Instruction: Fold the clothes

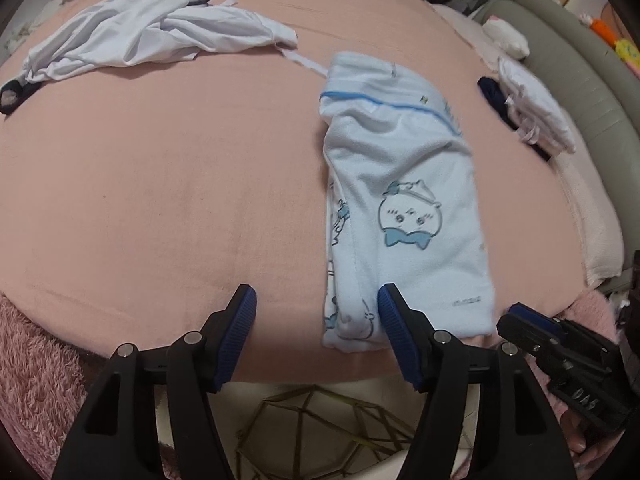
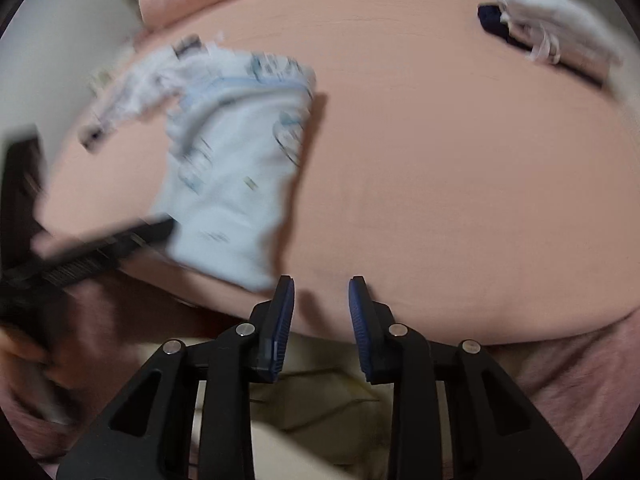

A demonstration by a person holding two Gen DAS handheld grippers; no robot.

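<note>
Left gripper (image 1: 316,300) over near edge of bed (image 1: 160,184); jaws spread wide, nothing between them.

Pale blue garment (image 1: 404,200) folded lengthwise, lying toward the right side of the bed, 1 end reaching the near edge; cartoon face with blue bow on top. Right finger (image 1: 394,320) overlaps its near end; contact unclear. Crumpled white garment (image 1: 152,34) near far left corner. Folded white stack (image 1: 536,108) at right edge, dark item (image 1: 492,90) beside it. Right gripper (image 1: 520,316) at near right, state unclear.
</note>
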